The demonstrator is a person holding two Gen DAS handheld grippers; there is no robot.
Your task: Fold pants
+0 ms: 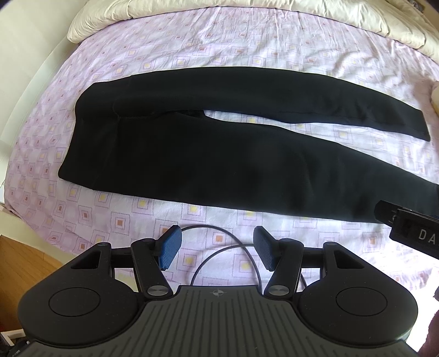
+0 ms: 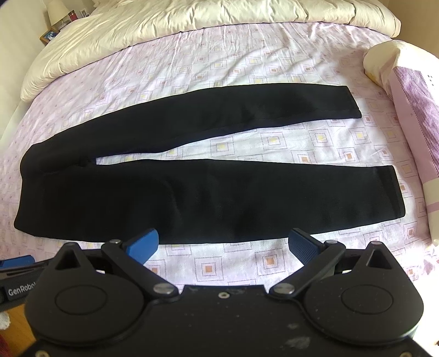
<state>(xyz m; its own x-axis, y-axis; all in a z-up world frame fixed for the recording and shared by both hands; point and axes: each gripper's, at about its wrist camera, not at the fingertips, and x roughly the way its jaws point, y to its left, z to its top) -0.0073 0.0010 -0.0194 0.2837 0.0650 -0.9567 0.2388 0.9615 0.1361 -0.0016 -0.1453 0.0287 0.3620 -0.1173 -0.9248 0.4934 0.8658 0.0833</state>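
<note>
Black pants [image 1: 208,153] lie flat on the bed, waist to the left, both legs running right and spread apart in a narrow V. They also show in the right wrist view [image 2: 192,192]. My left gripper [image 1: 216,250] is open and empty, above the sheet just short of the near leg's edge. My right gripper [image 2: 223,247] is open wide and empty, its blue fingertips [image 2: 142,244] at the near leg's front edge. The right gripper's body shows at the right of the left wrist view [image 1: 411,228].
The bed has a lilac sheet [image 2: 247,68] with square prints. A cream duvet [image 2: 178,22] is bunched at the far side. A pillow [image 2: 406,82] lies at the right. A bedside table with small items [image 2: 57,24] stands far left. Wooden floor [image 1: 19,274] shows at lower left.
</note>
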